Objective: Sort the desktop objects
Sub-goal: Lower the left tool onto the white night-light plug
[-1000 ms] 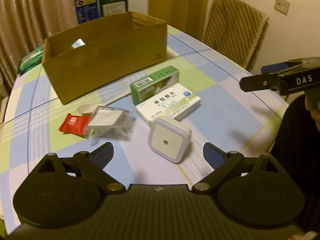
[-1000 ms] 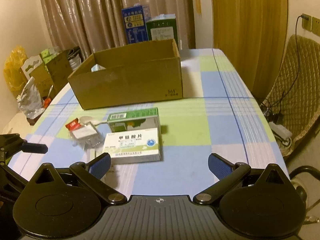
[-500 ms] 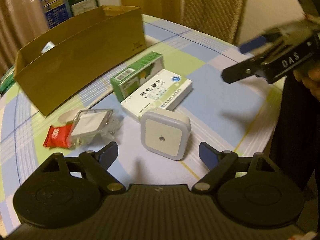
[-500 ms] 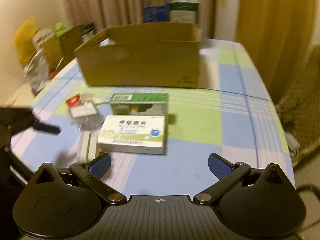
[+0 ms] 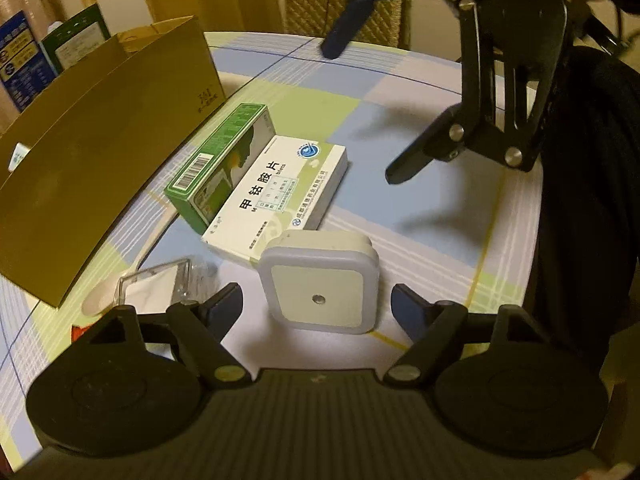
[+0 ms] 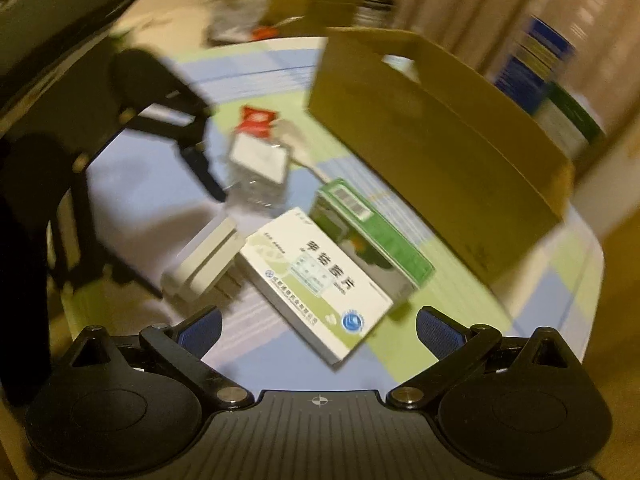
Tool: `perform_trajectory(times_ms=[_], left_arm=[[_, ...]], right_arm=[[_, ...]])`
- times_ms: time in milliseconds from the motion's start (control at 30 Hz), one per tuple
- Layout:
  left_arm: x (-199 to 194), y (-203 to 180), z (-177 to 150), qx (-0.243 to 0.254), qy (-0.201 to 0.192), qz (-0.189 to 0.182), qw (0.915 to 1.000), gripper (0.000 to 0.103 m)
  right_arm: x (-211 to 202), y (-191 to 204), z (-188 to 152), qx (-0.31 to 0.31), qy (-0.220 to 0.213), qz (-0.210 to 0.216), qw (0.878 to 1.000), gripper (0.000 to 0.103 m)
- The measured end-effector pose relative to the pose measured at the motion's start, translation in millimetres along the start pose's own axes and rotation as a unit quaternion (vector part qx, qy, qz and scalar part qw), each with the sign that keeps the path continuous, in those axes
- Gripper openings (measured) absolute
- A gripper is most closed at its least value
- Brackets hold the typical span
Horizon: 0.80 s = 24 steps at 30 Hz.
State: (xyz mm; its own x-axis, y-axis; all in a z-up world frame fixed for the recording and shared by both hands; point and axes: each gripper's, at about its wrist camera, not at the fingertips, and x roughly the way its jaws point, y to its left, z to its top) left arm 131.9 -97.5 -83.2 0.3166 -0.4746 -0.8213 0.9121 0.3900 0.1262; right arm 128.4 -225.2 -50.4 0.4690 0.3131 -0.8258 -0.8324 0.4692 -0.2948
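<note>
Just in front of the white medicine box [image 5: 276,196], between my left gripper [image 5: 317,306] fingers, sits the square night light [image 5: 322,286] — jaws closing, not yet touching. It looks light, rigid and smooth; I'd pinch its flat sides. In the right view, my right gripper [image 6: 318,324] hangs released over that same box [image 6: 320,280] — blurred.
</note>
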Motion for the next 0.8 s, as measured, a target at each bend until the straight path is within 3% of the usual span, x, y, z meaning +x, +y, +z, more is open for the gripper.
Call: perform_trajectory(times_ms=[200,567,800], left_arm=[[5.7,3.6,2.7,0.028,0.001,-0.019,0.9994,0.075],[14.8,7.2,2.3,0.038,-0.001,-0.043,0.9984,0.062],[13.1,9.2,1.3,0.033,-0.002,-0.045,0.9985,0.061]], right_arm=[[14.9,-4.9,2.0,-0.073,0.007,0.019,0.997,0.100],[51.4,-8.7,11.7,-0.121,0.030,0.067,0.990,0.100],[81.8,-18.9,21.6,-0.117,0.053,0.095,0.987,0.094]])
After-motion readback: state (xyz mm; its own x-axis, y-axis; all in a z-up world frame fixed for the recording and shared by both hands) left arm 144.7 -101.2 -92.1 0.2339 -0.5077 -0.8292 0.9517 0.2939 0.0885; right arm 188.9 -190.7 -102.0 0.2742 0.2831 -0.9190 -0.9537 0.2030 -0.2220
